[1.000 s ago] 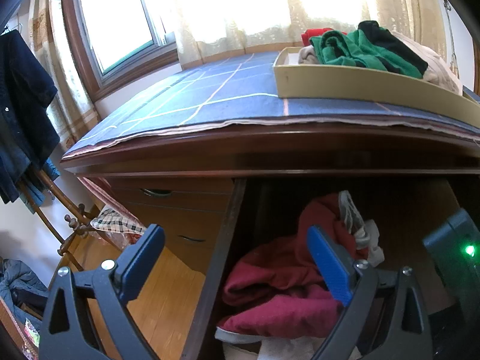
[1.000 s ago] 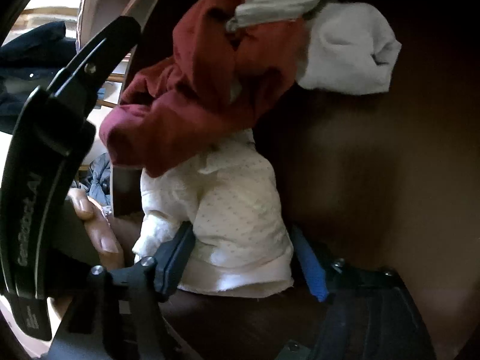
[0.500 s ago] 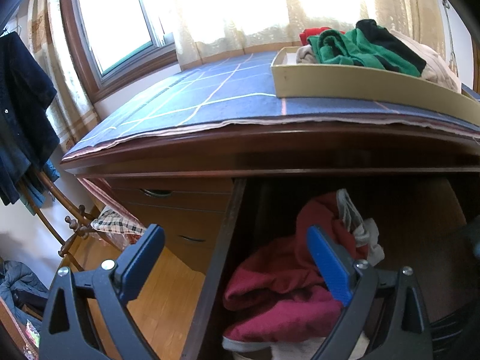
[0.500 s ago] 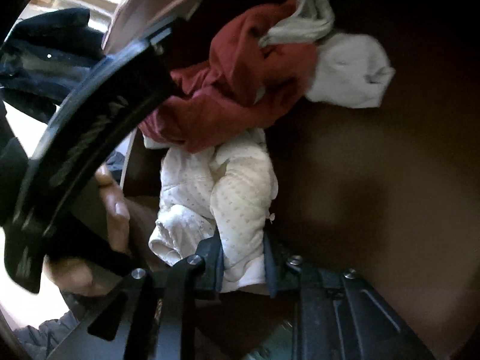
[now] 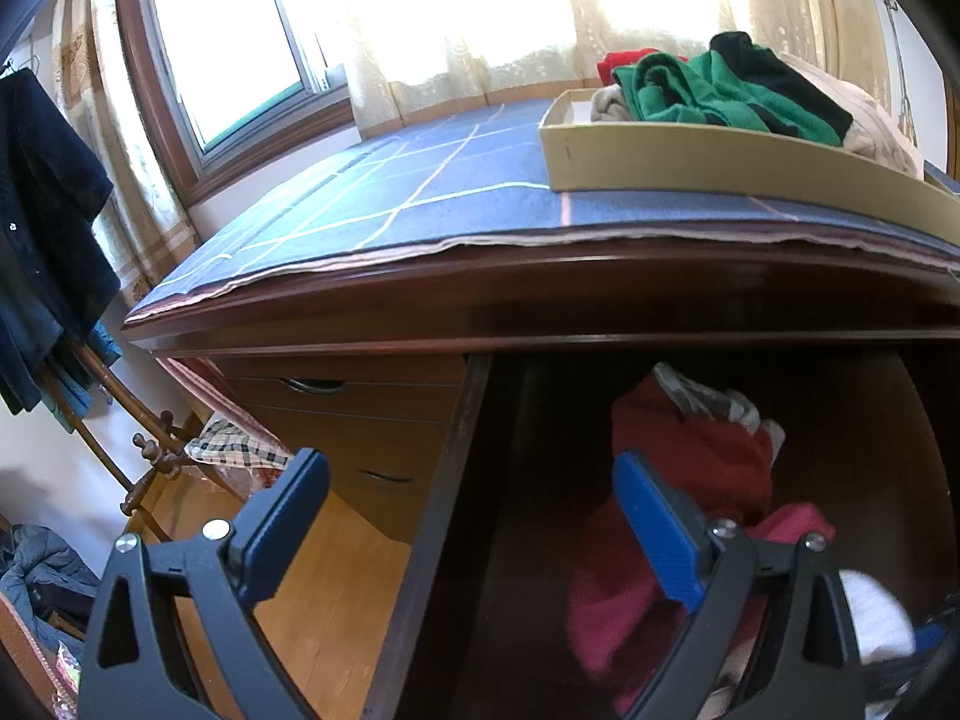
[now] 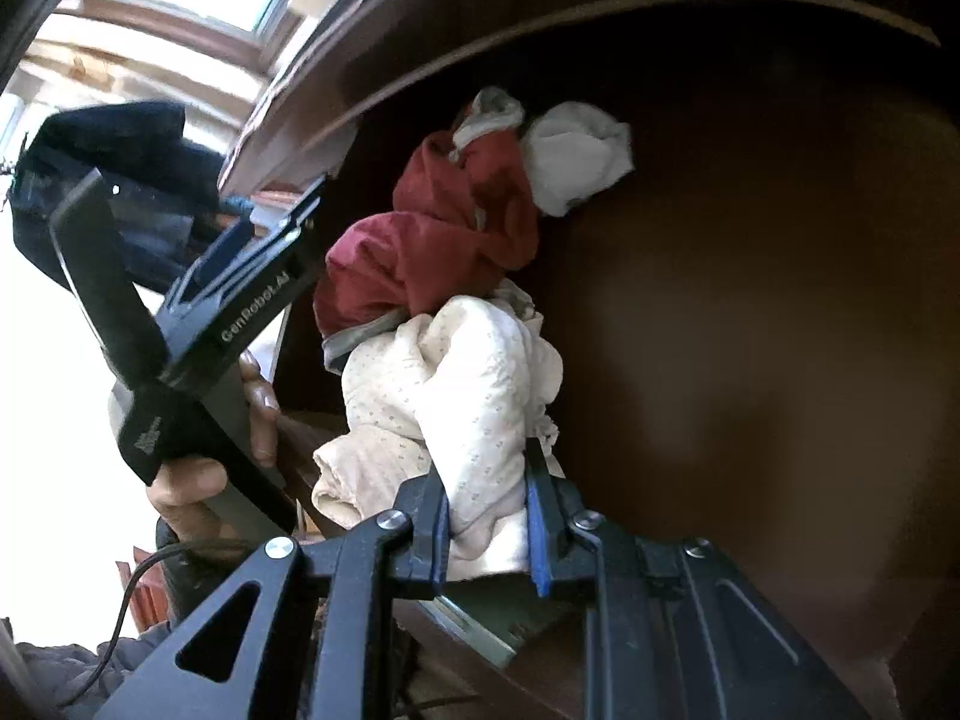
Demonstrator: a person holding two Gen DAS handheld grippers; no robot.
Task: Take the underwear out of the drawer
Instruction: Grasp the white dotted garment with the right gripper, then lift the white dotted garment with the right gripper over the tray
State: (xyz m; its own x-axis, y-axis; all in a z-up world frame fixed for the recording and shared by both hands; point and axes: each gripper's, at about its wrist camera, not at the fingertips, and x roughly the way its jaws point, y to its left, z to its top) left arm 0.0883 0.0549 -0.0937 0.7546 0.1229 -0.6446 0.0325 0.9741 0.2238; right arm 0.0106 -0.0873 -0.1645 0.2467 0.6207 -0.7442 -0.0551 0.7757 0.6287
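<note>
blue cloth (image 5: pixel 420 192) on dresser top, tray (image 5: pixel 720 159) holding clothes (image 5: pixel 720 90).

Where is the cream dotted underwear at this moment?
In the right wrist view the cream dotted underwear is clamped in the right gripper, just below the red garment, inside the open drawer.

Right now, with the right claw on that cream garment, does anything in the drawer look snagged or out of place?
The right claw is shut on the cream dotted garment, but the red garment lies bunched against its top, so it might drag along. The clothes are loosely heaped, not folded. Nothing looks damaged.
</note>
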